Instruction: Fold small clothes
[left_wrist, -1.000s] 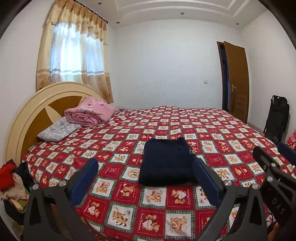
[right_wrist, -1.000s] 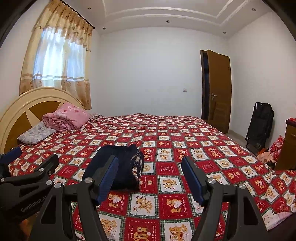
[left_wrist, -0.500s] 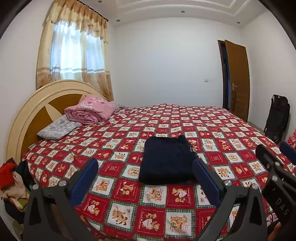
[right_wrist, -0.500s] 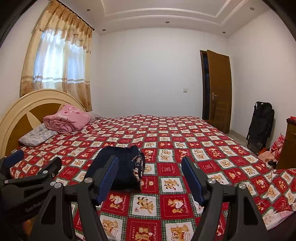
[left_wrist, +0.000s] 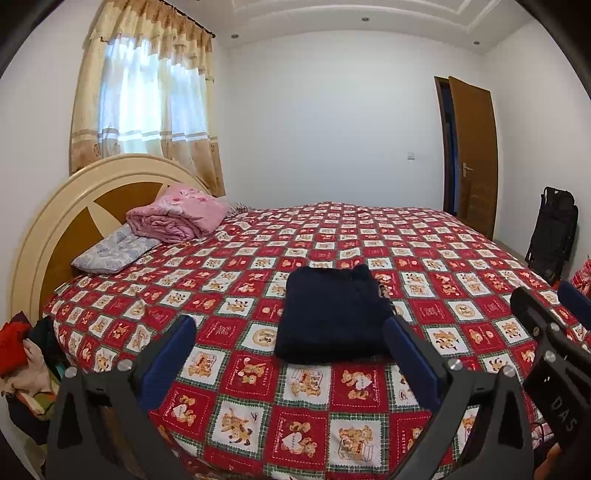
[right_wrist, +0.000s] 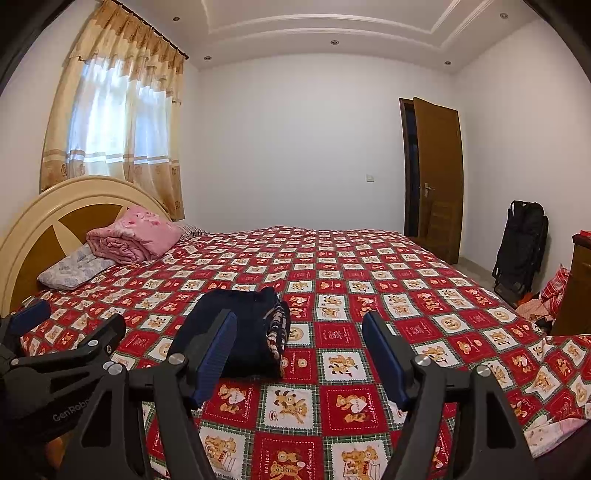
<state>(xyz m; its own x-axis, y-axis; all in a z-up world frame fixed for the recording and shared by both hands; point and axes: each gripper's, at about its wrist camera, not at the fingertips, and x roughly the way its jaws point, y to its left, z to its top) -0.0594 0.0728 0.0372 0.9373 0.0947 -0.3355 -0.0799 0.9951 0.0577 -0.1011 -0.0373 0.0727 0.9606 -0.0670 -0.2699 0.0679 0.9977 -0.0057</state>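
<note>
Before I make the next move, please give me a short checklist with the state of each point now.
1. Navy garment folded into a compact stack: ok.
2. Garment lies fully on the bedspread, away from the edges: ok.
3. Left gripper jaws open, holding nothing: ok.
4. Right gripper jaws open, holding nothing: ok.
5. Fold edges aligned at the striped side: cannot tell.
6. Next small garment within reach on the bed: not ok, none visible there.
</note>
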